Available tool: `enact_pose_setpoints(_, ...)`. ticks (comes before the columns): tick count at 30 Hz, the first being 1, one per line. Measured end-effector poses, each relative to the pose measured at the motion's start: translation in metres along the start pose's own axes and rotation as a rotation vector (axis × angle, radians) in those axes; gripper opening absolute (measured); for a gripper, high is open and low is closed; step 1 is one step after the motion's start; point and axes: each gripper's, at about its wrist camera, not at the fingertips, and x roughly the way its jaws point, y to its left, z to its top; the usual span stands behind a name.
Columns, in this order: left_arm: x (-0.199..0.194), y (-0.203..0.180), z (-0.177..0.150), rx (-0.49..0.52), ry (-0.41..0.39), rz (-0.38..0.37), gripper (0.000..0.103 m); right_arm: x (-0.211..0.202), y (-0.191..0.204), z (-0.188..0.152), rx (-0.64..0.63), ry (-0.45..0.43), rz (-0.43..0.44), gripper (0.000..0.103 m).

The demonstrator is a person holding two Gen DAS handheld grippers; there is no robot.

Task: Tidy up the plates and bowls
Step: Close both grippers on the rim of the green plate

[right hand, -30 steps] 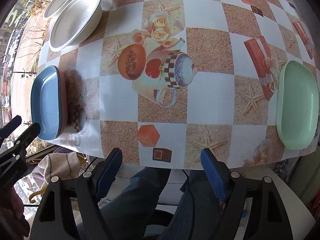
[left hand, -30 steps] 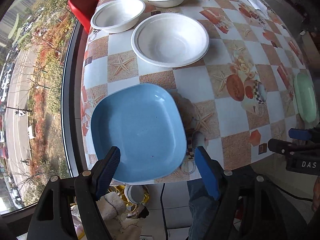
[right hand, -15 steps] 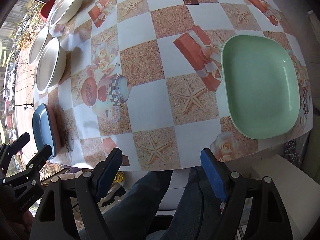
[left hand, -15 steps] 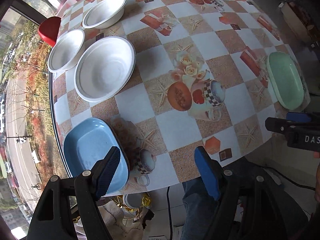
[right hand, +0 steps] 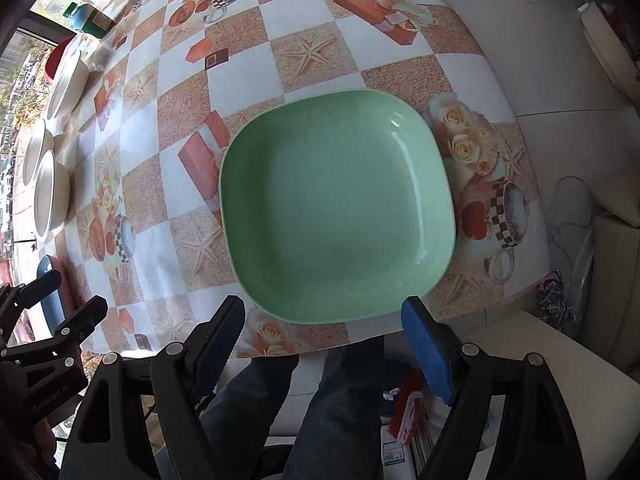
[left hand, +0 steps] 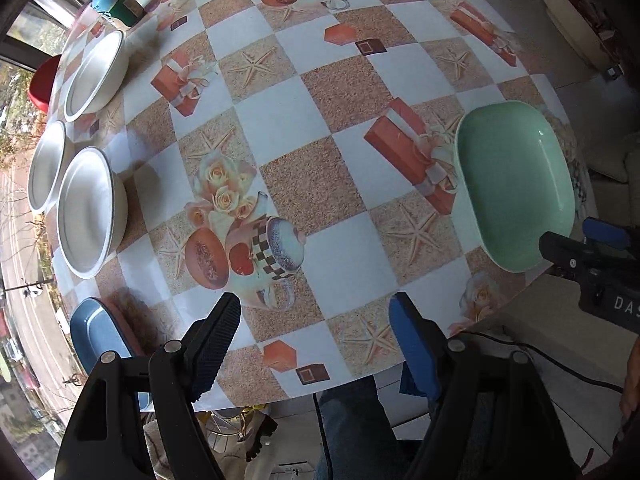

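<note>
A green square plate (right hand: 336,208) lies at the table's near right edge; it also shows in the left wrist view (left hand: 516,184). My right gripper (right hand: 324,336) is open and empty, just short of the plate's near rim. A blue square plate (left hand: 102,344) lies at the near left edge. Three white bowls (left hand: 90,212) (left hand: 46,170) (left hand: 96,74) stand along the left side. My left gripper (left hand: 316,332) is open and empty above the near edge, between the two plates.
The table (left hand: 320,92) has a checked cloth with starfish and cup prints. A green-capped bottle (left hand: 114,4) and a red object (left hand: 42,82) stand at the far left. A window runs along the left; my legs are below the near edge.
Both grippers swung to the right. The left one left the blue plate and now faces the table's middle. The right one came to the green plate, which now fills its view.
</note>
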Motion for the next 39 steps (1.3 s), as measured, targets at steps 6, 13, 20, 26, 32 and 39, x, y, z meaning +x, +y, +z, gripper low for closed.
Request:
enact_pose_setpoints(6,0.012,-0.032,0.033,-0.064,0.017,-0.021,0.080,0.004,-0.042,0.023,-0.028,0.015,-0.044,0.082)
enact_pose_setpoints(13,0.028,-0.053,0.052,-0.164,0.031,-0.036,0.080,0.015,-0.064,0.043,-0.082,0.042,-0.064,0.082)
enact_pose_setpoints(20,0.039,-0.082,0.060,-0.169,0.025,-0.004,0.080,0.025,-0.068,0.055,-0.131,0.042,-0.052,0.082)
enact_pose_setpoints(26,0.061,-0.095,0.070,-0.207,0.065,-0.030,0.076,0.027,-0.060,0.056,-0.180,0.032,-0.067,0.079)
enact_pose_setpoints(32,0.062,-0.108,0.074,-0.199,0.061,-0.085,0.053,0.021,-0.027,0.057,-0.266,0.017,-0.087,0.038)
enact_pose_setpoints(39,0.058,-0.136,0.076,-0.134,0.047,-0.094,0.029,0.021,-0.021,0.053,-0.247,0.026,-0.062,0.018)
